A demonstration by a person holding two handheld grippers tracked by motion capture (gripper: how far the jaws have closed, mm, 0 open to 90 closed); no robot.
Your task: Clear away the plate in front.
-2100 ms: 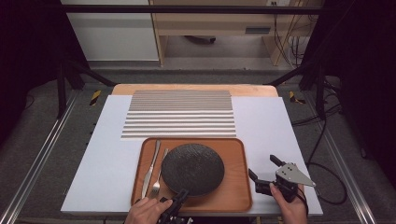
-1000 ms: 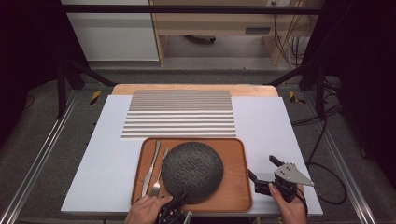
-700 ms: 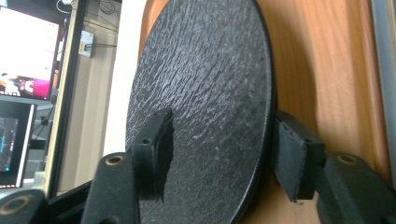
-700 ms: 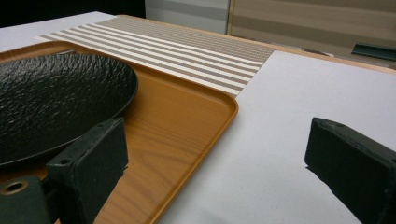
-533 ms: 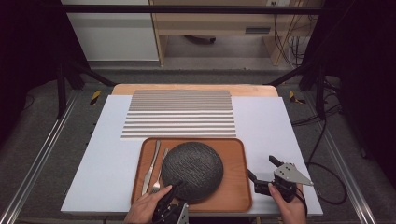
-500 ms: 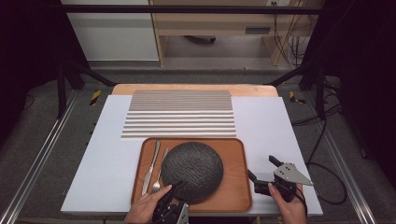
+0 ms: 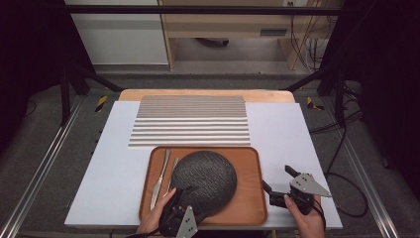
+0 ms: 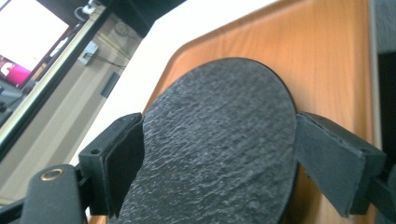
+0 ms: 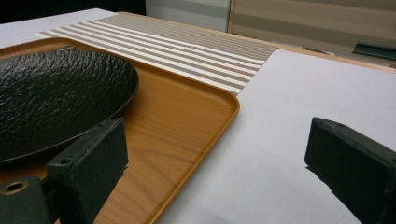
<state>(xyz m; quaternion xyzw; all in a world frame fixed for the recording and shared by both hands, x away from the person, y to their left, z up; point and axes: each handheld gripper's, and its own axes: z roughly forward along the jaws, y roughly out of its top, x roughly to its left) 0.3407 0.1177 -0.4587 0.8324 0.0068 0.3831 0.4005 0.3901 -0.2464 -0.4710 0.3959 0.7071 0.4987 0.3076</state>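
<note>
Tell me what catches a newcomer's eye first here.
A big dark rough-textured plate sits on the wooden tray at the table's near edge, with cutlery beside it on the tray's left. The left hand-held gripper has its jaws open on either side of the plate's near rim. Behind the tray lies a striped mat.

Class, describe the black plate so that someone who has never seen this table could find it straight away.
Start at the white table and find the orange-brown wooden tray at its near edge, just below the striped mat. On the tray, right of the cutlery, lies the black plate. It is the one round, dark thing there, with a rough, rippled surface.
</note>
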